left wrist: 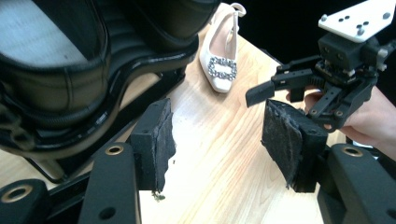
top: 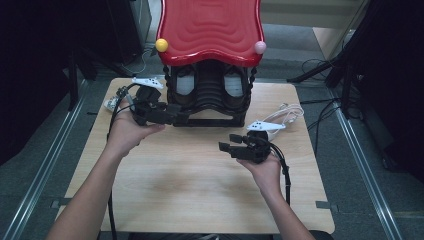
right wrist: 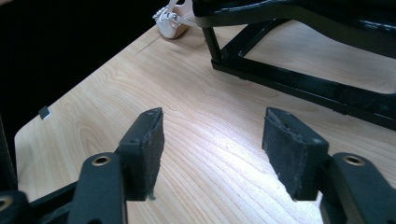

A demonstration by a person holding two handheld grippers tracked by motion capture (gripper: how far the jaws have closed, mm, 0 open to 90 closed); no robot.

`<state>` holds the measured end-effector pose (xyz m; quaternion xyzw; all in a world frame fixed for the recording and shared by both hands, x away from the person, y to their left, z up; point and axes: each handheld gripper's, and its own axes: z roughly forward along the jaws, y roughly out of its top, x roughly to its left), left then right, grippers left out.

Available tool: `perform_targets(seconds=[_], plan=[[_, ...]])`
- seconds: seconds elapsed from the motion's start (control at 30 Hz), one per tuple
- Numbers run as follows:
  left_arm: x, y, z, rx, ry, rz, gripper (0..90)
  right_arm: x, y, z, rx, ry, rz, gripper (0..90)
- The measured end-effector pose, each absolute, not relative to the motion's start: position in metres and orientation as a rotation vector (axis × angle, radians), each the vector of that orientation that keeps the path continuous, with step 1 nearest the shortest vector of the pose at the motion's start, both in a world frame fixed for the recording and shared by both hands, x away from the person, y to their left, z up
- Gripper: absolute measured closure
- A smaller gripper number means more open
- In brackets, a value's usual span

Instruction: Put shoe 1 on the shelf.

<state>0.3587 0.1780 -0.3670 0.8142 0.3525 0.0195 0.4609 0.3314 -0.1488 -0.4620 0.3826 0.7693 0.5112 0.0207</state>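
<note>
Here we held both tools released: the left gripper (top: 182, 116) at the black rack (top: 210, 95) base, the right gripper (top: 227, 142) hovering over bare table (top: 200, 190), ready to steady it.

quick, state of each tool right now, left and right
Left tool: open, holding nothing, beside the black rack.
Right tool: open, holding nothing, over the table.

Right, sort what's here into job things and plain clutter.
Job, probably: left claw, open beside the black rack; right claw, open over the table; buckled white shoe; second white shoe by the rack's corner.
Lying about: floor cables; floor rail.
</note>
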Motion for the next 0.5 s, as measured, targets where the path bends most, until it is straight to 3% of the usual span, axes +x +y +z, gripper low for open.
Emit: perform_targets(seconds=[0.5], plan=[[0.35, 0.194, -0.419, 1.992, 0.935, 0.016, 44.3, 0.326, -0.157, -0.472, 1.161, 2.386, 1.544, 45.2]])
